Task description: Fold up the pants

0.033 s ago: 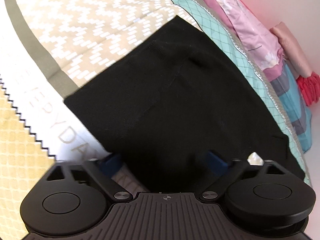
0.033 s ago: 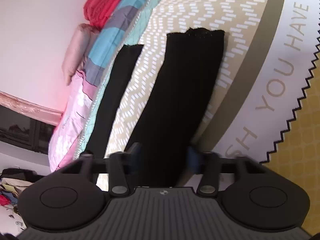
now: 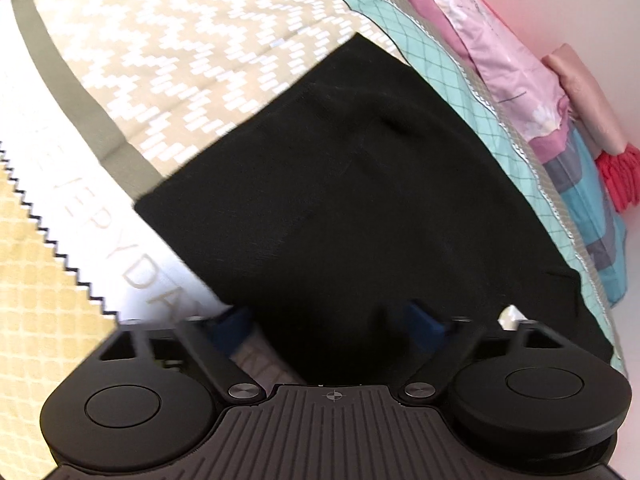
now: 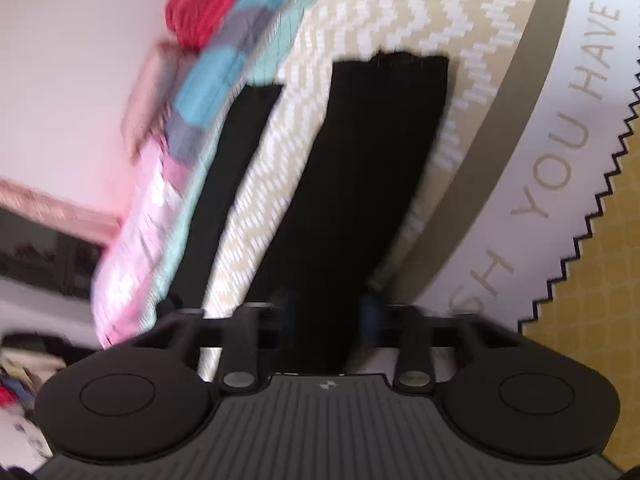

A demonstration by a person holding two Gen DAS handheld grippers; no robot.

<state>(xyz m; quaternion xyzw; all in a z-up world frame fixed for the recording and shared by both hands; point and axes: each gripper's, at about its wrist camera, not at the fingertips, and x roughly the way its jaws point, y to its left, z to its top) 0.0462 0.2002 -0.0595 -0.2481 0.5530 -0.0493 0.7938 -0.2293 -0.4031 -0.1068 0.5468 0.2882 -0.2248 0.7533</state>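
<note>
Black pants [image 3: 352, 200] lie flat on a patterned bed cover. The left wrist view shows the wide waist part spread ahead of my left gripper [image 3: 332, 322], whose blue fingertips [image 3: 232, 322] stand apart over the near edge of the cloth. The right wrist view, blurred, shows the two legs: a wide leg [image 4: 372, 168] straight ahead and a narrow leg [image 4: 236, 160] to its left. My right gripper [image 4: 326, 312] is open, its fingers either side of the wide leg's near end.
The bed cover [image 3: 168, 60] has a beige zigzag field, a grey band, white lettering and a yellow grid border [image 4: 592, 280]. A folded patchwork quilt [image 3: 520, 92], pink pillow and red fringed item [image 3: 618, 172] lie along the wall side.
</note>
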